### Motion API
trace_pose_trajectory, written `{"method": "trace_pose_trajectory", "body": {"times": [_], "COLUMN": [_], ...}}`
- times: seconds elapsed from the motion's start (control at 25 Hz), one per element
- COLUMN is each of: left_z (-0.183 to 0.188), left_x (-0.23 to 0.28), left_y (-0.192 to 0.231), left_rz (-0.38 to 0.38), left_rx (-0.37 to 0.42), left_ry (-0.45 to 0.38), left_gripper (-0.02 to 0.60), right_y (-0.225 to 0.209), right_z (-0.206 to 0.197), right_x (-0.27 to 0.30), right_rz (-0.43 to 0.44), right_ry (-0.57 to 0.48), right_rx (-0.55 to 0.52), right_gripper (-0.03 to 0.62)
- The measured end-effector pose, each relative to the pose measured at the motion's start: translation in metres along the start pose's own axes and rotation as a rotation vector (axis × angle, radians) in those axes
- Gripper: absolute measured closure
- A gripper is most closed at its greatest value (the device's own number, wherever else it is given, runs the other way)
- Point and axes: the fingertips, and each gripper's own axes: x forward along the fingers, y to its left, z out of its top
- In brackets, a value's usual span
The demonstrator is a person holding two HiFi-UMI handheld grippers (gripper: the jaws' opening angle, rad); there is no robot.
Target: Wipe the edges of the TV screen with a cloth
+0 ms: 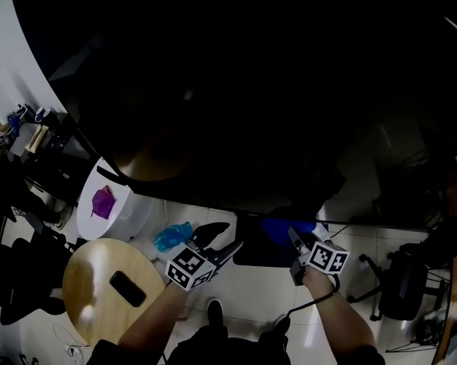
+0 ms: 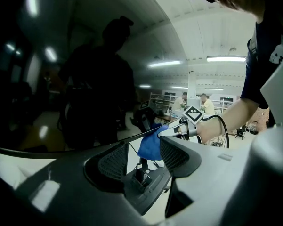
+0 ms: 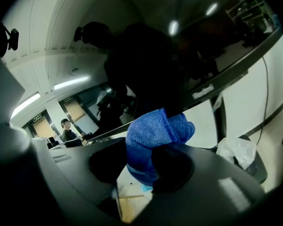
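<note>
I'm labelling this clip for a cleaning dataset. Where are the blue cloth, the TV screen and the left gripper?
blue cloth [image 3: 153, 135]: right gripper view, the bunched middle of the fabric.
TV screen [image 1: 289, 90]: head view, its dark glass.
left gripper [image 1: 234, 234]: head view, midway between its fingertips.

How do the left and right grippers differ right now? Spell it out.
The left gripper has its jaws apart with nothing between them; the right gripper is shut on a blue cloth. The right gripper holds the cloth at the TV's lower edge; the left gripper hangs beside it, touching nothing. Both point toward the TV.
</note>
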Motion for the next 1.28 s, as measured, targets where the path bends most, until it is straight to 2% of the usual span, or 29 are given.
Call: {"method": "trace_pose_trajectory", "body": {"times": [0.36, 0.64, 0.84, 1.28], "left_z": [-0.019, -0.036, -0.048, -0.060], "left_x": [-0.075, -0.136, -0.176, -0.235], "left_y": [0.064, 0.112, 0.141, 0.182], "left_rz": [0.116, 0.235, 0.324, 0.448], "left_rx": [-0.056, -0.091, -0.115, -0.121], "left_ry": [-0.024, -0.035, -0.040, -0.056], "left_gripper": [0.364, 0.364, 0.364, 0.364], "right_y": [0.085, 0.147, 0.186, 0.277], "right_z": [-0.036, -0.061, -0.079, -0.116], "right_x": [0.074, 0.126, 0.158, 0.229], "right_rz": [0.078, 0.145, 0.188, 0.280], "right_ry": [0.071, 0.132, 0.145, 0.217], "right_rx": [0.004, -0.008, 0.024, 0.034], "right_gripper": [0.448, 0.448, 0.448, 0.448]}}
